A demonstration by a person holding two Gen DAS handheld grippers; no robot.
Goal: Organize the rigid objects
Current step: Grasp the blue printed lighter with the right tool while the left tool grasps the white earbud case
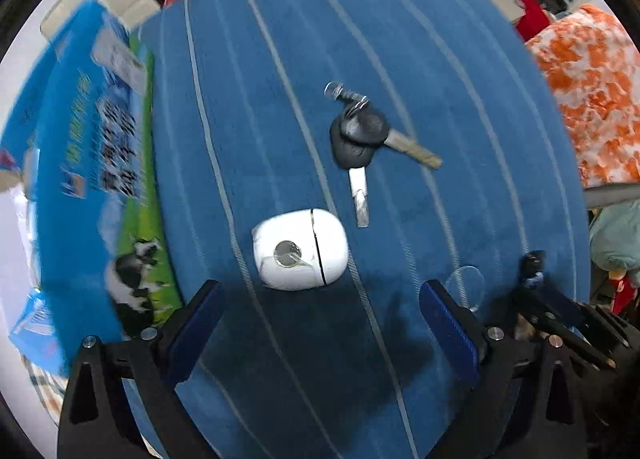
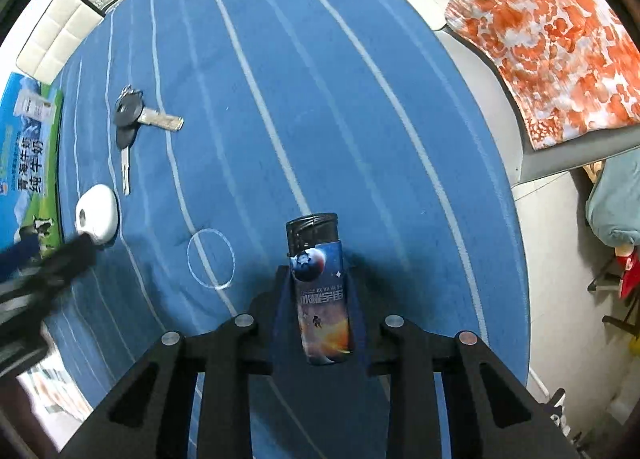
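1. Right now our right gripper (image 2: pixel 320 299) pinches a lighter (image 2: pixel 323 291) (space print, black cap) above the blue striped cloth (image 2: pixel 360 99).
2. We hold our left gripper (image 1: pixel 320 323) spread wide, nothing between its pads, just over the white earbud case (image 1: pixel 300 249).
3. We see two black-headed keys (image 1: pixel 362 135) lying crossed beyond the case, and a milk carton (image 1: pixel 92 163) at the cloth's left edge.
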